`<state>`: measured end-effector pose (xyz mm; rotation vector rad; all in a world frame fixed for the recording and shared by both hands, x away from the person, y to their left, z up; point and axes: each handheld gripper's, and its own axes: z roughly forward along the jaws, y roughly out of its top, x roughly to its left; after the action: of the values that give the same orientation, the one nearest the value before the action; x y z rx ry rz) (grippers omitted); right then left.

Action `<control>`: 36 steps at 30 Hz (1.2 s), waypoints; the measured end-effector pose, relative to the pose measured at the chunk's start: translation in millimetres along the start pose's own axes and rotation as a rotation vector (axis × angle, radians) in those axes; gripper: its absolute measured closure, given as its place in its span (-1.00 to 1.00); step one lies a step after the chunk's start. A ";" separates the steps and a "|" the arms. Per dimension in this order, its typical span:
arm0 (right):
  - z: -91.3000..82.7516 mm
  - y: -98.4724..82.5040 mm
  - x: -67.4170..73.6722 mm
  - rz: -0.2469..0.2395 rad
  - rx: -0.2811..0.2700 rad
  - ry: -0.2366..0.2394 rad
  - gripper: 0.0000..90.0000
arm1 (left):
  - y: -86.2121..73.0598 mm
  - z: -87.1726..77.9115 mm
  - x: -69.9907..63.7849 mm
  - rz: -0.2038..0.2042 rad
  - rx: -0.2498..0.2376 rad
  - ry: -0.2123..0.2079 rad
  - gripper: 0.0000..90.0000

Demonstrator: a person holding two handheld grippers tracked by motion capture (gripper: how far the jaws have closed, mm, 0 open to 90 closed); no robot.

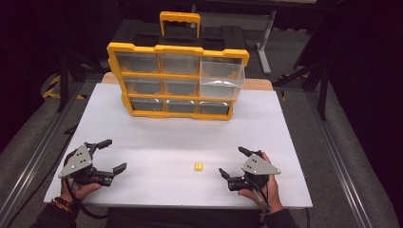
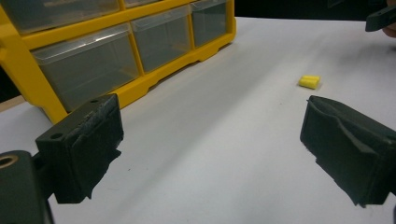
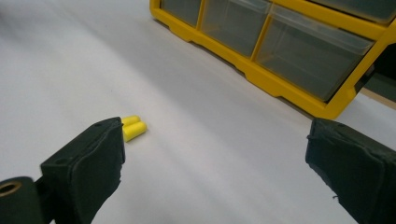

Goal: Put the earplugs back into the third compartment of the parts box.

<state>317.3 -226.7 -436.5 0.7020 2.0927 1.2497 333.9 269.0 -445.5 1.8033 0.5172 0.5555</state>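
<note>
High view: yellow earplugs [image 1: 198, 166] lie on the white table [image 1: 157, 142], between the two grippers and nearer the right gripper [image 1: 234, 164], just off its spread jaws. Left gripper [image 1: 108, 156], jaws likewise spread, stands well apart. Behind stands a yellow organizer [image 1: 177, 80]; no legible writing.

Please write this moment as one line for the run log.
left gripper: open, empty | right gripper: open, empty | earplugs: on table | organizer: one drawer out
</note>
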 end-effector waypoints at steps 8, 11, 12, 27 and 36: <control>12.9 1.1 -9.6 0.012 0.095 0.115 -0.75 | -3.0 3.5 -3.0 -0.002 0.015 -0.013 -0.87; 25.0 9.1 -5.6 -0.043 0.151 0.175 -0.71 | -3.8 3.3 -3.3 -0.001 0.020 -0.021 -0.87; 29.3 11.3 -3.5 -0.051 0.160 0.193 -0.71 | -3.7 3.5 -2.8 -0.005 0.020 -0.023 -0.87; 88.3 20.7 3.2 -0.212 0.277 0.423 -0.26 | -5.0 5.1 -2.1 0.007 0.046 -0.033 -0.86; 102.9 19.2 -3.1 -0.181 0.300 0.500 0.10 | -5.6 7.8 -1.7 0.008 0.059 -0.049 -0.84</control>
<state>395.8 -160.8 -457.7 0.3265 2.7226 1.1002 336.9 263.7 -453.1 1.8715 0.4974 0.5052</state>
